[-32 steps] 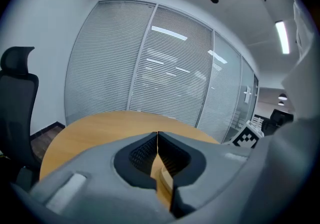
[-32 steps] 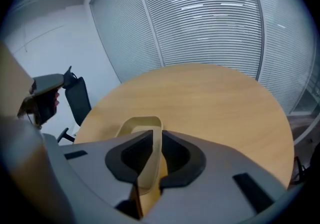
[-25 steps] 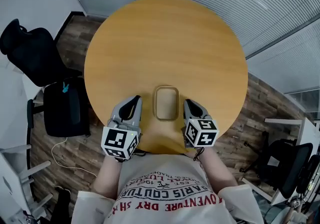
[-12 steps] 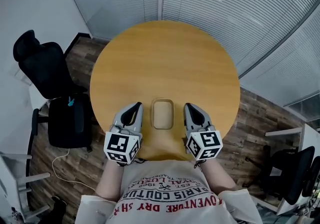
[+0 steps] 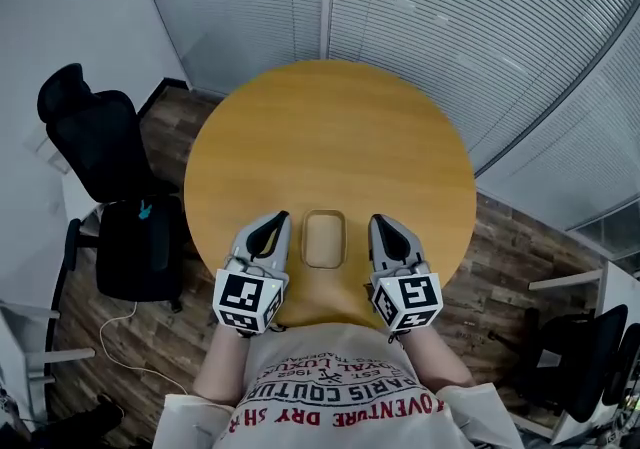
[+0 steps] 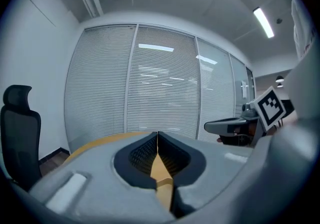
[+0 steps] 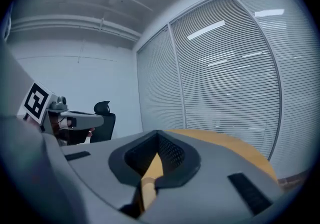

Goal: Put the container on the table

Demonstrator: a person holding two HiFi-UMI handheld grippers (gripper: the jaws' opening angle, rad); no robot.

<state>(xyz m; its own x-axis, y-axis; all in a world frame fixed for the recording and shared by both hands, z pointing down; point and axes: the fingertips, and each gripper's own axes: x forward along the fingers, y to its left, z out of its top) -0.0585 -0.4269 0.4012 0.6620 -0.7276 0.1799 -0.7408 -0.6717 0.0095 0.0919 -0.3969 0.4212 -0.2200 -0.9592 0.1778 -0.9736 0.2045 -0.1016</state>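
Note:
A shallow tan rectangular container (image 5: 324, 238) rests on the round wooden table (image 5: 330, 127), close to its near edge. My left gripper (image 5: 279, 218) lies just left of it and my right gripper (image 5: 377, 221) just right of it, each a small gap away from the container. Both are shut with nothing held. In the left gripper view the jaws (image 6: 158, 135) meet over the tabletop, and the right gripper's marker cube (image 6: 270, 110) shows at the right. In the right gripper view the jaws (image 7: 157, 137) are closed too. The container is out of sight in both gripper views.
A black office chair (image 5: 90, 132) and a black bag (image 5: 140, 247) stand left of the table. Slatted glass walls (image 5: 420, 17) run behind it. Another dark chair (image 5: 580, 362) is at the lower right, and a cable (image 5: 125, 332) lies on the wood floor.
The head view has pulled back and up, so the table looks smaller. Container and both grippers keep their places relative to each other.

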